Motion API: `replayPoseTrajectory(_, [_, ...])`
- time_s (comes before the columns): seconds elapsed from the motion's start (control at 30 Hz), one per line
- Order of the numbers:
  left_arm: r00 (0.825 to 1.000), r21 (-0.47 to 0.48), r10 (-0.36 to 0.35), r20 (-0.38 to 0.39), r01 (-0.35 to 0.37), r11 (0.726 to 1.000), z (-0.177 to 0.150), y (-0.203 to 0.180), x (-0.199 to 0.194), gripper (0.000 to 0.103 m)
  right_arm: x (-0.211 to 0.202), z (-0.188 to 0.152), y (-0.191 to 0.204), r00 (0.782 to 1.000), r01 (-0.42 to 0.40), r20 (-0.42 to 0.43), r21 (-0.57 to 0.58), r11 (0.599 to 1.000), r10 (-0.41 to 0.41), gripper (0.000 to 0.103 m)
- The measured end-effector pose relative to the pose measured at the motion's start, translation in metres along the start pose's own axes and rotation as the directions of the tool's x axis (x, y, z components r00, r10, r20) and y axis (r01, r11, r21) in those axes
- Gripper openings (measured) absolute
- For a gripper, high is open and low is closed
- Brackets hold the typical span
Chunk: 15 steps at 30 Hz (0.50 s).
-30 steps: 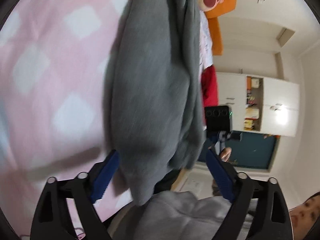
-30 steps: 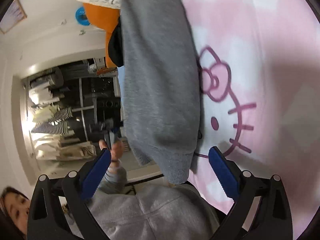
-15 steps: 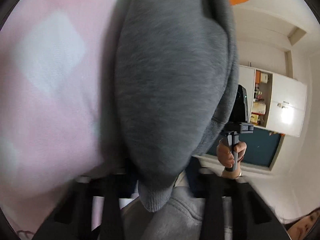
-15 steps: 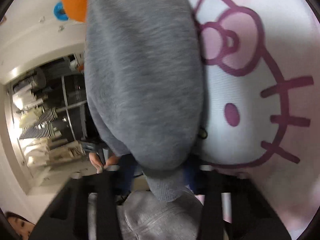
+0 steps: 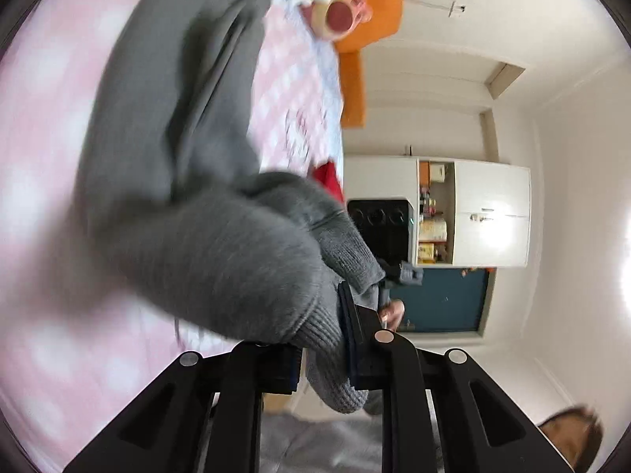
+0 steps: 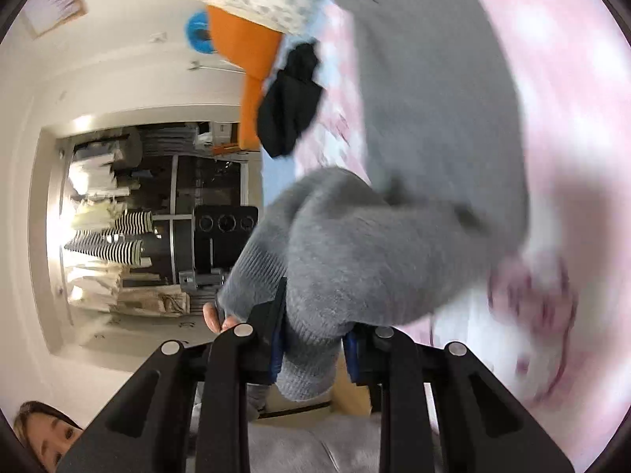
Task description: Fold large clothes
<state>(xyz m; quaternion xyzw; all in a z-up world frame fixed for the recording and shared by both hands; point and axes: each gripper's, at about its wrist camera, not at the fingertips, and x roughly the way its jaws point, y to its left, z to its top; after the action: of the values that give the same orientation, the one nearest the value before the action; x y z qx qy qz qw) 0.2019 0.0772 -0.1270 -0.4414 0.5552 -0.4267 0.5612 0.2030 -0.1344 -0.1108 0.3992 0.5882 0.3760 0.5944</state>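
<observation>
Left claw (image 5: 321, 349) clamped on the ribbed hem of a grey sweater (image 5: 205, 213), right claw (image 6: 311, 345) clamped on the same hem at another spot, jaws on both just drawn in from wide apart, knit pinched between the pads. Hem bunched directly at the fingertips of each claw, body of the sweater trailing forward and away onto the pink checked bed cover (image 5: 43, 126). Compared with a second ago, claws no longer gaping beside a flat-lying hem; near edge now lifted off the bed and folded into a thick roll above the jaws. Long axis running straight ahead from the claws toward the orange pillow (image 5: 355, 79) and soft toy (image 5: 335, 12) at the far end, hem nearest, upper part farthest.
</observation>
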Motion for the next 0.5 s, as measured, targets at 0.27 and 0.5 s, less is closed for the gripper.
replayPoseTrajectory(0.27, [0.999,-0.127,0.01,0.05,-0.003,0.992,0.137,0.033,0.004,0.021,0.008,0.119,-0.015,0.999,0.031,0.03,0.085,0.996,-0.034,0.024])
replayPoseTrajectory(0.5, [0.99,-0.22,-0.05,0.129,0.078,0.972,0.179,0.1,0.008,0.021,0.031,0.157,-0.073,0.996,-0.089,0.049,0.274,0.958,0.079,0.042])
